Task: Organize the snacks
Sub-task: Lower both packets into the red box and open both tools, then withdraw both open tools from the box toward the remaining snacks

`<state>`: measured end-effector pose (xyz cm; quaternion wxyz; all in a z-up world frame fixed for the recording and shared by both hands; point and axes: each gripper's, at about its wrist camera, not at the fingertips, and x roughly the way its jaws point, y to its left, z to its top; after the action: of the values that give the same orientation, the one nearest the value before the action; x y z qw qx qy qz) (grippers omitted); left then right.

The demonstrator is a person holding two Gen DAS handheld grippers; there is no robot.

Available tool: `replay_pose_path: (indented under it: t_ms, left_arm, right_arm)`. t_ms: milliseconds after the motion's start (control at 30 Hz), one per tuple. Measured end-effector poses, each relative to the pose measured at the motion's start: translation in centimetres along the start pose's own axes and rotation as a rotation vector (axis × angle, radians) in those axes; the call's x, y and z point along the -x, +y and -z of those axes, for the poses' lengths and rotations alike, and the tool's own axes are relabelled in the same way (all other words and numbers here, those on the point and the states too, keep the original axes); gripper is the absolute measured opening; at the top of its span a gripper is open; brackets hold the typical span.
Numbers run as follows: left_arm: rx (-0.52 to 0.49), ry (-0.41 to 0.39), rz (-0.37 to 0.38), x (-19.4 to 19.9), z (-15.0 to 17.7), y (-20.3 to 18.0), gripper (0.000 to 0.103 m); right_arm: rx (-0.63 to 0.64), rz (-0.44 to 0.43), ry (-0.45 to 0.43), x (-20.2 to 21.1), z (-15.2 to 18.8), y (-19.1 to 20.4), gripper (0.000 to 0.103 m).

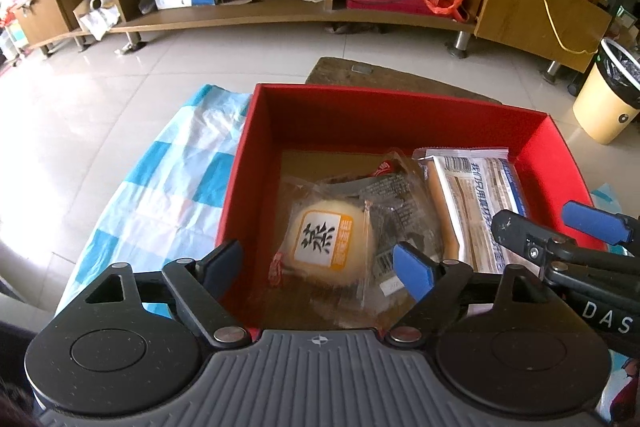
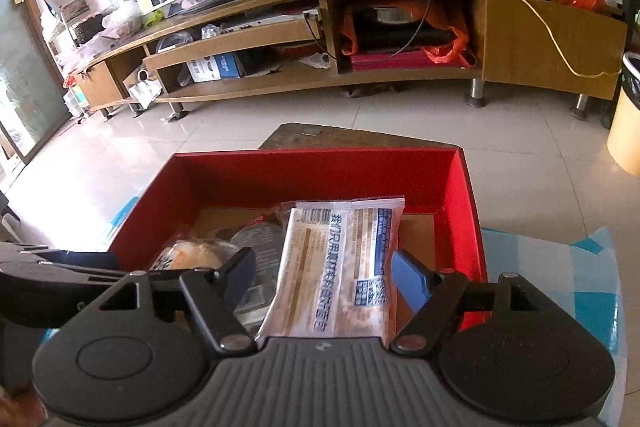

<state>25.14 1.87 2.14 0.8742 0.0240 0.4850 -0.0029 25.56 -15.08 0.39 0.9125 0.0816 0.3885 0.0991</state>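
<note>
A red box (image 1: pixel 256 147) stands on a blue-checked cloth (image 1: pixel 160 183). Inside lie a round yellow bun in clear wrap (image 1: pixel 328 247), a dark-printed clear packet (image 1: pixel 396 199) and a long white-and-tan bread packet (image 1: pixel 476 203). My left gripper (image 1: pixel 320 267) is open above the bun, fingers apart on either side of it. My right gripper (image 2: pixel 324 279) is open over the bread packet (image 2: pixel 340 267), which lies between its fingers inside the red box (image 2: pixel 464 203); whether the pads touch it I cannot tell. The right gripper also shows in the left wrist view (image 1: pixel 560 231).
A low wooden TV stand (image 1: pixel 280 7) with cluttered shelves runs along the far wall. A yellow waste bin (image 1: pixel 608 95) stands at the right. A dark wooden board (image 1: pixel 360 75) lies behind the box on the tiled floor (image 1: pixel 120 75).
</note>
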Motion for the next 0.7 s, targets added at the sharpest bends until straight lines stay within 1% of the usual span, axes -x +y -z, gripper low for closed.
replay_pose_path:
  t_ms: [133,267,400,500,700]
  left_arm:
    - [0.005,0.002,0.015,1.2,1.2,0.3,0.088]
    - [-0.009,-0.01,0.013,2.5,2.3,0.4,0.089]
    - [0.006,-0.009,0.031,3.6,3.2,0.9,0.089]
    - [0.005,-0.006,0.023,4.2,4.2,1.2,0.089]
    - [0.003,0.029,0.014,4.5,6.3,2.0,0.09]
  right_arm:
    - [0.022,0.001,0.001,1.2,0.8,0.3,0.074]
    - [0.037,0.003,-0.003,2.6,1.4,0.3,0.074]
    - [0.054,-0.007,-0.005,4.0,2.4,0.7,0.074]
    - [0.072,-0.008,0.01,4.6,3.5,1.0,0.075]
    - [0.074,-0.029,0.057,5.2,5.6,1.1,0.075]
